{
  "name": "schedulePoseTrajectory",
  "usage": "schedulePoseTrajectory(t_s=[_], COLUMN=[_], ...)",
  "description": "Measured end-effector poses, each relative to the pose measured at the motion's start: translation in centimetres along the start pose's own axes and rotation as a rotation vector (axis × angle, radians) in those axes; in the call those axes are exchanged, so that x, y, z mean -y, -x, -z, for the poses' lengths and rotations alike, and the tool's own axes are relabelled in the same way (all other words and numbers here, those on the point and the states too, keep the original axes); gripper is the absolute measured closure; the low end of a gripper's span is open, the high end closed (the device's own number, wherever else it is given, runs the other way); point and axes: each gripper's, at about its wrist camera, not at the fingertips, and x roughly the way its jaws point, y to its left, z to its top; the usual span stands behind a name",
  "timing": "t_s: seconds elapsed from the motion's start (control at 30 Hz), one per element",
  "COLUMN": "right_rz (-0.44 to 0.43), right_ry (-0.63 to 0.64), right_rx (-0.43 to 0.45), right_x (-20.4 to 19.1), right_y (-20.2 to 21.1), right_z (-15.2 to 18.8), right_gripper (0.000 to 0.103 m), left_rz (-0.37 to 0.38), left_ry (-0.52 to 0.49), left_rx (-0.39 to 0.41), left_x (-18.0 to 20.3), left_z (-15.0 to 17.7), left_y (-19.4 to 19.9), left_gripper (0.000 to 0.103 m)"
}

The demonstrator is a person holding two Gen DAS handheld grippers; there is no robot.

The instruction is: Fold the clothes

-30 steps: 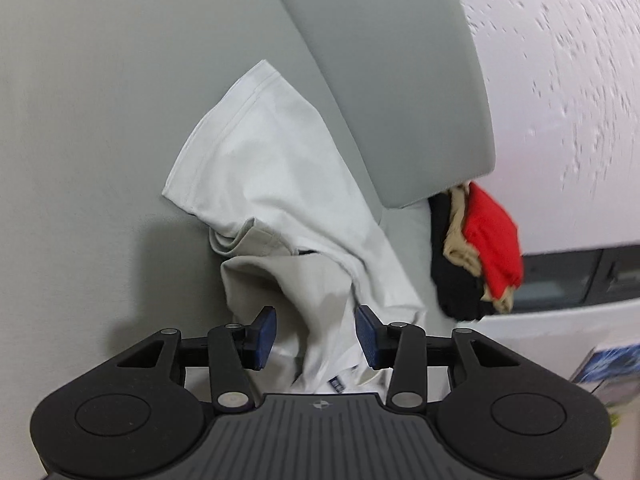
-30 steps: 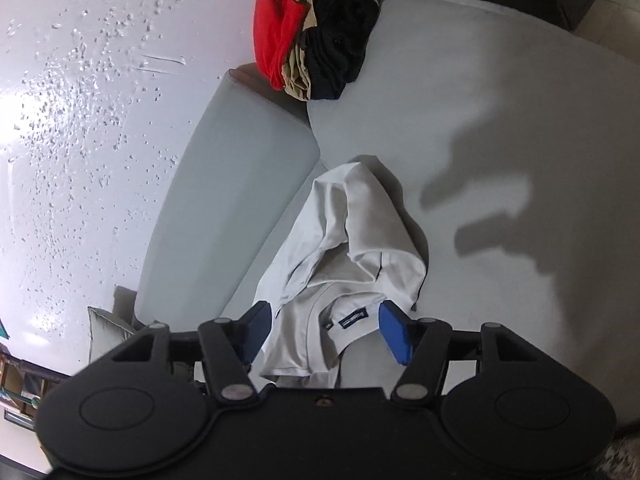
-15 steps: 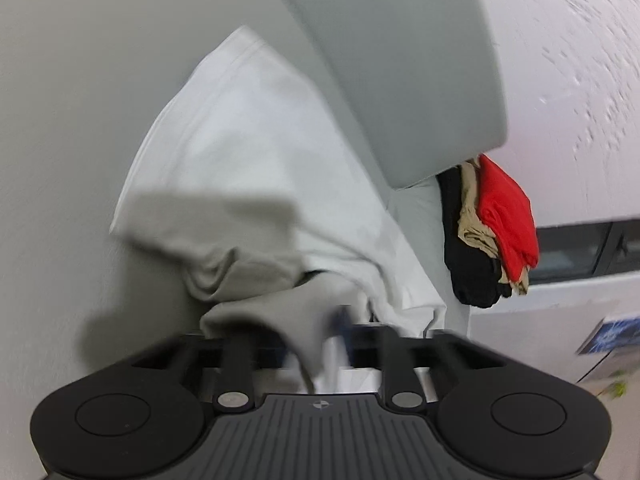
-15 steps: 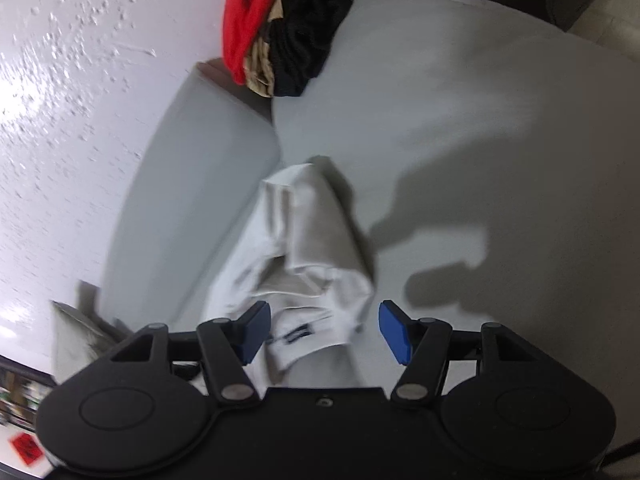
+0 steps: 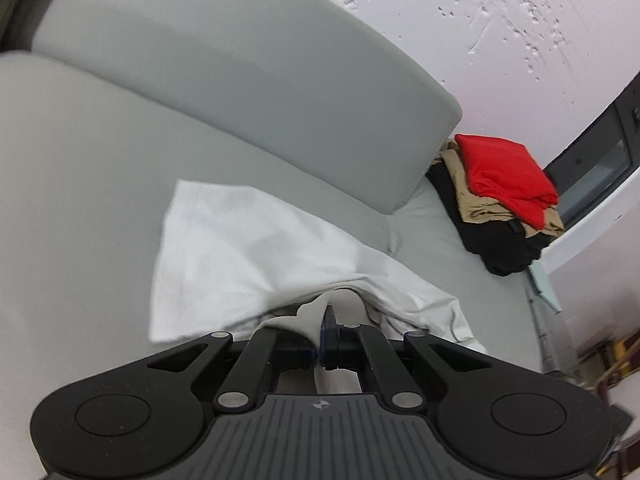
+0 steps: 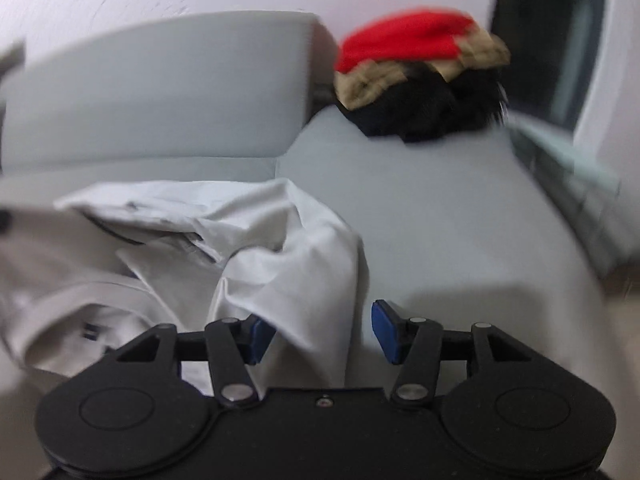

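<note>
Left wrist view: the left gripper has its jaws pressed together on a fold of a white shirt, which lies crumpled on the grey seat of a sofa. The cloth spreads away from the jaws toward the sofa's back cushion, one flat corner reaching up and to the left. At the far right end of the seat, just past the end of the back cushion, sits a stack of folded clothes: a red piece on top, a tan one under it, black at the bottom. A textured white wall rises behind.

Right wrist view: the right gripper has its jaws spread wide, blue pads apart, with a hanging fold of the white shirt lying between them nearer the left pad; neither pad clearly presses it. The shirt is bunched on the sofa seat, a collar with a small dark label at the lower left. The stack of folded clothes, blurred, sits at the far end of the seat beside the back cushion.
</note>
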Motion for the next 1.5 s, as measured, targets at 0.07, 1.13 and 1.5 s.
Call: schedulePoseTrajectory(t_s=[0.07, 1.13, 1.5], right_rz=[-0.017, -0.401, -0.330], right_ry=[-0.082, -0.818, -0.763], right_rx=[0.031, -0.303, -0.347], right_x=[0.8, 10.7, 8.7], right_y=[1.0, 16.2, 9.1], right_z=[-1.2, 7.7, 11.6], right_gripper=[0.099, 0.034, 0.064], left_rz=[-0.029, -0.068, 0.001], left_ry=[-0.027, -0.078, 0.224], left_rx=[0.037, -0.068, -0.114], left_x=[-0.4, -8.9, -14.1], left_z=[-0.6, 9.1, 9.9], left_y=[1.8, 15.4, 12.5], left_gripper=[0.103, 0.068, 0.063])
